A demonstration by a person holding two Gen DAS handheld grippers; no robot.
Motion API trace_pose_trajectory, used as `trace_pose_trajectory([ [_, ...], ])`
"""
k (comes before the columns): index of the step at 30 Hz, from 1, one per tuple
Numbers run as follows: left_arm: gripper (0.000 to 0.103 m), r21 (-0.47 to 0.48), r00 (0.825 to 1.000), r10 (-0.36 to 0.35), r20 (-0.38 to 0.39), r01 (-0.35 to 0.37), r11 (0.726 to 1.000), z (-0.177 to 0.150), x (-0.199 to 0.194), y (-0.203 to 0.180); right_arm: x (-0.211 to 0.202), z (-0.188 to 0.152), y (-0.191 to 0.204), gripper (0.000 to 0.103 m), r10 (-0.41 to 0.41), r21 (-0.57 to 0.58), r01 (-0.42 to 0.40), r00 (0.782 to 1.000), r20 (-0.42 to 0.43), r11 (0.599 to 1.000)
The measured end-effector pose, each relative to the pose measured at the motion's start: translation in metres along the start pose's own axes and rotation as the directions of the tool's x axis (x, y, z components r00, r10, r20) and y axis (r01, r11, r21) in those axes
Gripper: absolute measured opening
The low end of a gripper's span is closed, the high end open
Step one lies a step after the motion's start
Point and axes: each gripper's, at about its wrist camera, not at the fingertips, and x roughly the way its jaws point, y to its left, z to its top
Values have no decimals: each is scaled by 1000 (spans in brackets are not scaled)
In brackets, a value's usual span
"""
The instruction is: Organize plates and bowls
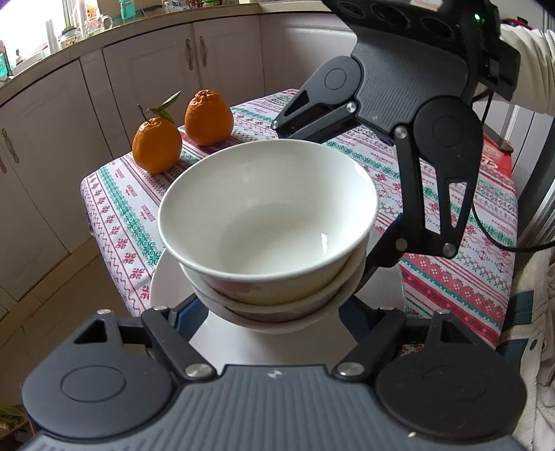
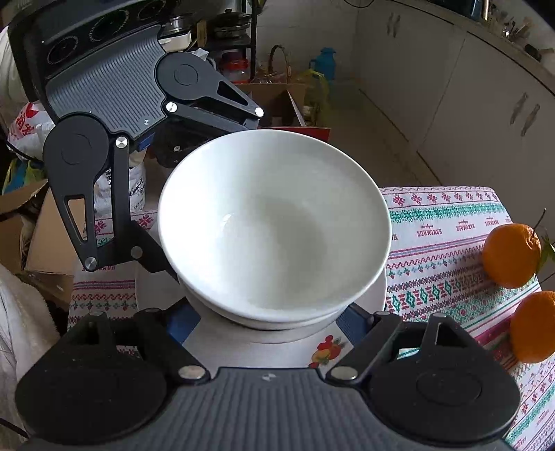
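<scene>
Bowls (image 1: pixel 267 222) nested on plate (image 1: pixel 166 288), both grippers' jaws flanking stack, grip unclear; placement on desk (image 1: pixel 451 277) seemingly remains

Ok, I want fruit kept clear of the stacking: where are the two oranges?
The two oranges sit together near the table's far left corner in the left wrist view, beyond the stacked bowls, apart from them.

A home kitchen: cream cabinet doors (image 1: pixel 145 66) run under a cluttered counter (image 1: pixel 79 34) by a window, pots crowd a rack (image 2: pixel 229 24), and a patterned tablecloth (image 1: pixel 125 215) carries two oranges (image 1: pixel 208 118) and stacked bowls (image 1: pixel 267 222).
</scene>
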Motion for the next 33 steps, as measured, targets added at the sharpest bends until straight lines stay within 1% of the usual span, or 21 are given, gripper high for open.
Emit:
trace_pose_trajectory([
  [2,84,5,1000,8,2,-8,1000,-1,0,-1,1,-1,0,88,-3,3,3,1000,5,1000],
  [4,86,-12,1000,17,-2,-17,1000,-1,1,0,2,-1,-1,89,-8,7,8,1000,12,1000],
  [6,88,-23,1000,25,1,-25,999,-2,0,0,1,-3,-1,95,-15,16,15,1000,25,1000],
  [7,90,-31,999,37,4,-36,999,-3,-1,-1,0,-4,-1,100,-17,24,16,999,29,1000],
  [8,92,-40,999,46,11,-45,998,-3,-3,-1,-1,-5,-1,101,-18,30,18,999,32,999],
  [9,94,-54,998,55,21,-54,997,-5,-6,-2,-3,-6,0,101,-28,34,27,999,34,999],
  [12,96,-83,994,98,39,-94,992,-10,-16,-8,-10,-12,7,102,-65,45,64,997,29,997],
  [14,96,-100,989,140,43,-136,986,-14,-25,-18,-19,-19,13,102,-95,69,92,995,32,993],
  [16,96,-115,979,194,61,-186,976,-18,-37,-32,-30,-27,21,102,-144,102,139,988,45,985],
  [17,98,-129,973,218,75,-208,970,-20,-44,-39,-36,-31,26,103,-179,130,172,983,45,976],
  [18,103,-150,966,244,89,-229,962,-21,-50,-46,-41,-36,31,103,-221,167,211,974,42,963],
  [19,103,-177,956,276,105,-255,951,-22,-57,-55,-48,-41,37,103,-257,208,242,965,48,948],
  [21,103,-239,932,335,141,-296,925,-25,-69,-72,-59,-52,47,103,-321,311,292,946,45,904],
  [23,102,-297,912,380,153,-324,898,-25,-75,-88,-70,-63,58,103,-387,422,338,921,33,841],
  [25,102,-355,876,457,155,-382,853,-25,-80,-108,-81,-74,70,103,-461,533,388,887,5,752],
  [26,103,-371,860,486,155,-405,836,-23,-81,-117,-85,-79,77,103,-504,588,418,863,-20,693],
  [28,102,-416,825,541,163,-440,796,-17,-86,-136,-92,-88,89,103,-554,657,448,831,-55,606],
  [30,103,-465,812,568,136,-454,760,-10,-88,-146,-101,-96,106,103,-589,711,449,806,-60,542],
  [31,102,-494,806,579,120,-458,739,-7,-89,-150,-105,-99,114,103,-605,723,454,794,-62,521],
  [32,102,-518,804,584,111,-454,725,-7,-92,-154,-108,-101,123,103,-623,730,463,779,-66,502],
  [33,102,-537,807,582,104,-447,716,-5,-93,-157,-112,-103,134,103,-642,737,474,763,-70,483],
])
